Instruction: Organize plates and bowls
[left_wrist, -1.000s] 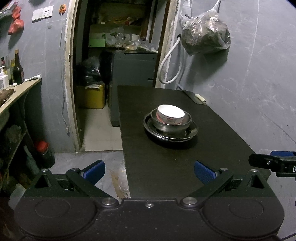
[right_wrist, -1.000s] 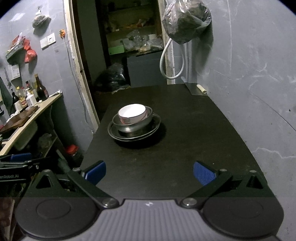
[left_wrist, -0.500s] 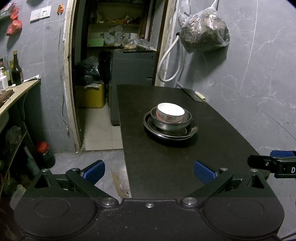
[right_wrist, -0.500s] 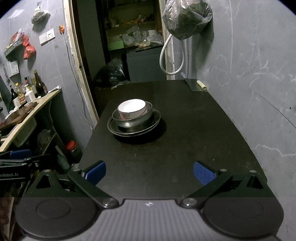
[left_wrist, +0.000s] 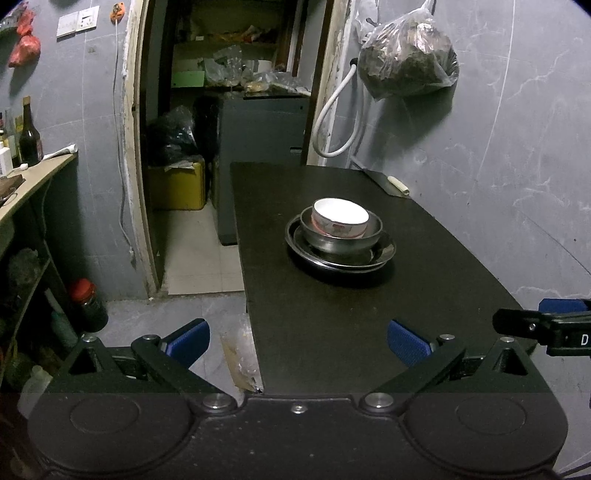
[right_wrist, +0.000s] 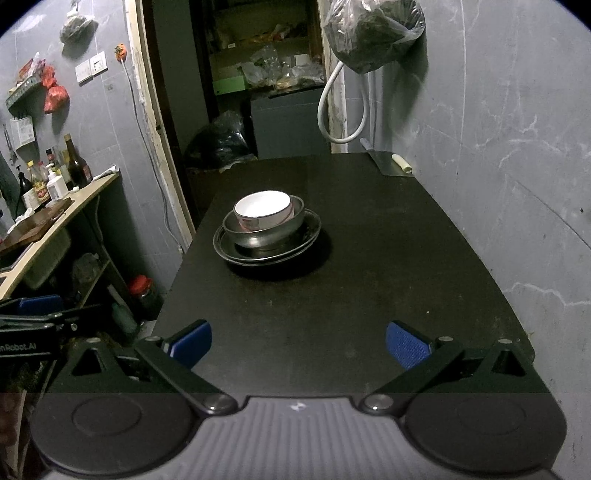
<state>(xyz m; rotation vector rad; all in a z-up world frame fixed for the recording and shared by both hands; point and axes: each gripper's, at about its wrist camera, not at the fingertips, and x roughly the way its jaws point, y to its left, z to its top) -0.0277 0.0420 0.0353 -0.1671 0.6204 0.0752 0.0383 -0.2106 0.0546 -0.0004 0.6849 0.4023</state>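
Note:
A white bowl (left_wrist: 340, 218) with a red pattern sits inside a steel bowl (left_wrist: 341, 238), which rests on stacked metal plates (left_wrist: 384, 253) in the middle of the black table (left_wrist: 332, 314). The same stack shows in the right wrist view: white bowl (right_wrist: 264, 210), steel bowl (right_wrist: 266, 232), plates (right_wrist: 308, 238). My left gripper (left_wrist: 298, 341) is open and empty, held back at the table's near edge. My right gripper (right_wrist: 298, 341) is open too, also near the front edge and well short of the stack. Each gripper shows at the edge of the other's view.
A cleaver (right_wrist: 391, 162) lies at the table's far right corner by the grey wall. A filled plastic bag (left_wrist: 406, 62) and white hose (left_wrist: 336, 122) hang above it. A doorway (left_wrist: 221, 110) opens behind; a shelf with bottles (right_wrist: 55, 181) stands left.
Both grippers have risen and tilted slightly, so the stack sits a little lower in the views. Nothing on the table moved.

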